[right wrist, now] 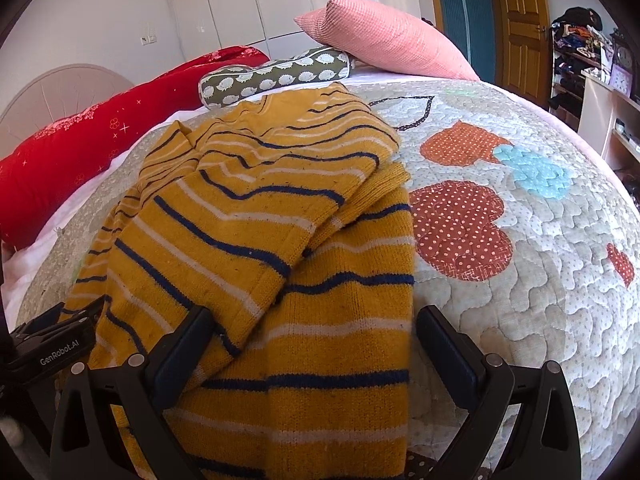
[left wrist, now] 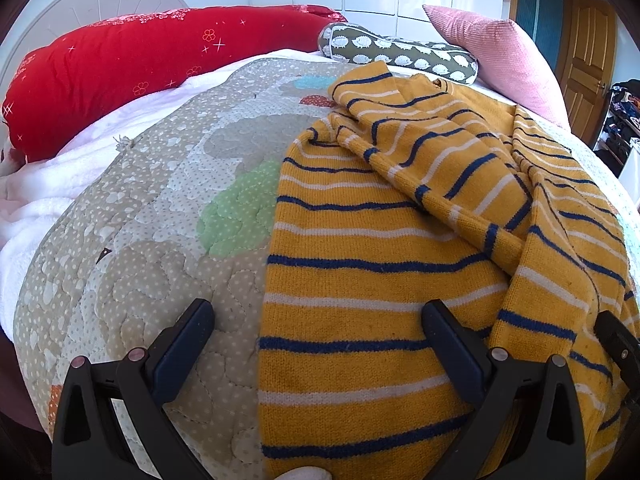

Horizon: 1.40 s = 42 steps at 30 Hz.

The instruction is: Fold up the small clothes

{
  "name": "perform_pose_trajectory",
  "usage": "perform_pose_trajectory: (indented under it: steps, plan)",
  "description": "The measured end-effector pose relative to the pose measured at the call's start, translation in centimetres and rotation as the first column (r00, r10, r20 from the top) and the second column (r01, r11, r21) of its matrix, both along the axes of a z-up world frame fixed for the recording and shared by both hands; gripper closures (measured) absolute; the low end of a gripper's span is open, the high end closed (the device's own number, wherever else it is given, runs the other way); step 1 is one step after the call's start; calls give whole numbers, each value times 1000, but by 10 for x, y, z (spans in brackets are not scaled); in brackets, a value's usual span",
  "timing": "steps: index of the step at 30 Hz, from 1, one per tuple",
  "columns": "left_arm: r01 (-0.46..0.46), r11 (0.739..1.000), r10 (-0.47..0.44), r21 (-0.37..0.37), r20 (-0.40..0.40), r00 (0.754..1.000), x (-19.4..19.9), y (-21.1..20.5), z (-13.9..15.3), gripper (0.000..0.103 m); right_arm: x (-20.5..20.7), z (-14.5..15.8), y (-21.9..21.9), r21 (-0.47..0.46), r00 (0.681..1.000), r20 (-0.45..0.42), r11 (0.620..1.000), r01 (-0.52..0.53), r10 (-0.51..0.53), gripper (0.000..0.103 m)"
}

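A small mustard-yellow knit sweater [left wrist: 400, 240] with blue and white stripes lies partly folded on a quilted bedcover [left wrist: 160, 208]; its sleeves are laid across the body. My left gripper [left wrist: 318, 316] is open, its jaws wide apart over the sweater's left edge near the hem. My right gripper [right wrist: 312, 324] is open over the sweater's [right wrist: 280, 240] right edge near the hem. Neither holds any cloth. The right gripper's body shows at the right edge of the left wrist view [left wrist: 618, 344]; the left gripper's body shows at the left edge of the right wrist view [right wrist: 52, 344].
A red bolster [left wrist: 120, 68], a hedgehog-print cushion [left wrist: 400, 54] and a pink pillow [left wrist: 504, 56] lie at the head of the bed. A white blanket [left wrist: 48, 196] lies left of the quilt. A wooden door [right wrist: 520, 16] and cluttered shelves [right wrist: 580, 48] stand at the right.
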State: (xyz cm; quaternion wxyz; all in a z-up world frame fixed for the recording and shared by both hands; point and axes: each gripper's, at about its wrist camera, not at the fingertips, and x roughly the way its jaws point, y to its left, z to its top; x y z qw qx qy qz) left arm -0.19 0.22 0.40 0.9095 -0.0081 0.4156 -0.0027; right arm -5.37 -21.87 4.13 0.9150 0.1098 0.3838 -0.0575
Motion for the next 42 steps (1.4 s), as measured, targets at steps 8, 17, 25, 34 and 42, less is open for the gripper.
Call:
perform_pose_trajectory:
  steps: [8,17,25,34,42]
  plan:
    - [-5,1000,6,27,-15,1000,0,0,0,0,-5,-2,-6,47,1000,10,999,-22,21,1]
    - [-1,999,1,37,-16,1000,0,0,-1,0,-3,-5,-1,3,996,-50,997,-72,72,1]
    - [18,999,-16,43,-40,999,6,-1,-2,0,-2,-7,-4,13,994,-60,996,-86,87,0]
    - [28,999,-27,15,-54,998,5,1,-4,0,-1,-6,-4,13,995,-60,997,-74,74,1]
    - [25,1000,-24,18,-57,998,4,0,-4,0,-2,-5,-7,27,994,-65,996,-86,87,1]
